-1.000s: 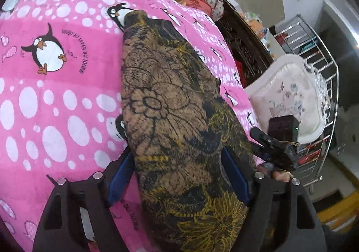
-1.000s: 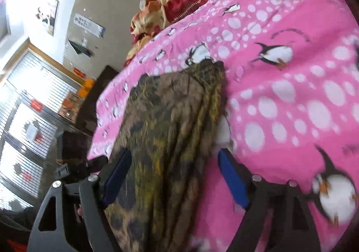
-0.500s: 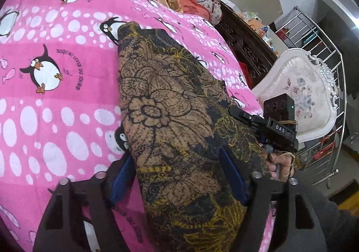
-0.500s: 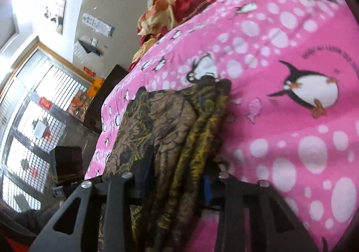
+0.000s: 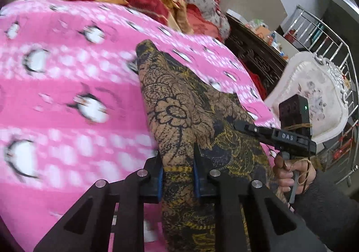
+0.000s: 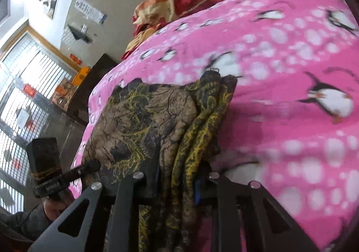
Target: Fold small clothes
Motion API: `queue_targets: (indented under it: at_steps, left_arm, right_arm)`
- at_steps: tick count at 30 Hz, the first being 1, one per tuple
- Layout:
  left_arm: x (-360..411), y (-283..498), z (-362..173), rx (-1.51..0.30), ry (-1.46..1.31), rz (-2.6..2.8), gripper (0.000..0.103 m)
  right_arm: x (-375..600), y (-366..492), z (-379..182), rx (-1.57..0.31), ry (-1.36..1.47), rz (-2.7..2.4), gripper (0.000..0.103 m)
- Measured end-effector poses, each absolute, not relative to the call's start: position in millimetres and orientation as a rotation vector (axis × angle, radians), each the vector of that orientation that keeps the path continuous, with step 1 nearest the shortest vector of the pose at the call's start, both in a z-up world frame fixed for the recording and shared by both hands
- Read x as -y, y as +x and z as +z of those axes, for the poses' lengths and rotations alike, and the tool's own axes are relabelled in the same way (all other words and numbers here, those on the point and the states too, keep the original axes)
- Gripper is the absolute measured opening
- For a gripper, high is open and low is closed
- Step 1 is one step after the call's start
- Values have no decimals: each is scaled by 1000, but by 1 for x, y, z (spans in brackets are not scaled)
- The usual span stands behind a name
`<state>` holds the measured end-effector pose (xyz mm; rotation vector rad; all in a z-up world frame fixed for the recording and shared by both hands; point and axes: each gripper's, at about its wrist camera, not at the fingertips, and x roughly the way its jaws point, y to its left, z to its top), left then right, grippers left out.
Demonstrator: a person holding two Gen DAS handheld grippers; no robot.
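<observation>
The brown and gold flower-print cloth (image 5: 179,104) lies long and folded on the pink penguin blanket (image 5: 67,95), and its near end is bunched up off the blanket where both tools grab it. The left gripper (image 5: 178,175) points down at a slant and its jaws have just been closing, so its blue pads now pinch a narrow strip of the cloth's near end. The right gripper (image 6: 177,184) also slants down and has just been closing, and it squeezes a thick bunch of folds, while the right hand (image 5: 291,173) in a dark sleeve is wrapped around its handle beside the cloth.
</observation>
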<state>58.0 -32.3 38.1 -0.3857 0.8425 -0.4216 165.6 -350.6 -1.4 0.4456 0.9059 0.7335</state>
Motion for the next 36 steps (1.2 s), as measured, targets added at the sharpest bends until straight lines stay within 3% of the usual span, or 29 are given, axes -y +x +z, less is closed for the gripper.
queue_targets:
  at_steps: [8, 16, 19, 23, 26, 29, 31, 34, 36]
  left_arm:
    - [-67, 51, 41, -835, -362, -276, 0]
    - [-61, 70, 13, -893, -304, -273, 11]
    - [-71, 59, 23, -891, -306, -251, 12]
    - [-73, 19, 55, -753, -235, -214, 12]
    - [-52, -5, 70, -702, -205, -253, 12]
    - [-28, -21, 63, -713, -174, -301, 12]
    - [-19, -21, 37, -799, -198, -286, 12]
    - [-13, -31, 17, -782, -178, -265, 12]
    - [-13, -29, 18, -781, -185, -262, 13]
  right_arm:
    - [234, 182, 7, -888, 387, 878, 22]
    - [234, 184, -9, -932, 408, 761, 32]
    - [250, 165, 17, -902, 387, 710, 34]
    - [253, 121, 64, -790, 254, 710, 35]
    - [225, 73, 89, -712, 54, 704, 44]
    - [189, 50, 87, -757, -103, 702, 43]
    - [170, 41, 71, -806, -165, 670, 27]
    - [159, 42, 29, -919, -238, 603, 25]
    - [170, 40, 17, -876, -174, 617, 24]
